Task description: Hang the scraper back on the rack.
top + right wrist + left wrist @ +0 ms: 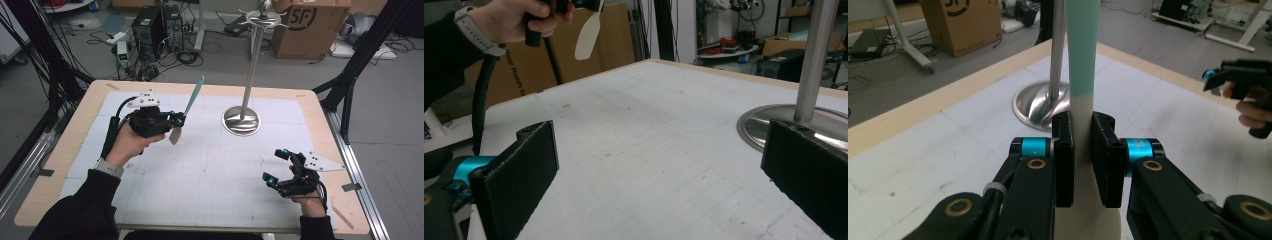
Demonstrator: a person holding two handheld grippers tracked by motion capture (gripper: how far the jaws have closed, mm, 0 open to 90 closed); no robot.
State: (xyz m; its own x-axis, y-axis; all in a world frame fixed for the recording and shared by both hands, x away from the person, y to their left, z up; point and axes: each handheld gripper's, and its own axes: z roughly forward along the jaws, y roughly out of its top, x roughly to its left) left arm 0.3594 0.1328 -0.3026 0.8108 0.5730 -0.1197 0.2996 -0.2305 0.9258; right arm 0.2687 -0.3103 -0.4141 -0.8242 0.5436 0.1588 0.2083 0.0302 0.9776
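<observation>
I take the metal stand (243, 112) as my landmark: a thin shiny pole on a round polished foot, standing on the far part of the worktop (65, 145). The worktop has a pale wooden border and a white mat with a fine grid (210, 165) over most of it. Between the stand and the near edge the mat is bare, so there I have much open room. Beyond the far edge, behind the stand, I see the floor with cables and a cardboard box (310, 25).

The spatula (185, 111) is to the left of the stand, lifted above the mat and tilted, its teal handle pointing up and away and its cream flat blade pointing down toward me. My left gripper (178, 119) holds it: the fingers (1063, 155) are closed narrow on the cream part, just below where the teal colour begins, one black pad on each flat side. The spatula looks smooth and matte.

My right gripper (275, 166) is near the stand's foot, on the side toward me and a little right, low over the mat. Its fingers (524, 170) stand wide apart with nothing between them; the pads are black and rough.
</observation>
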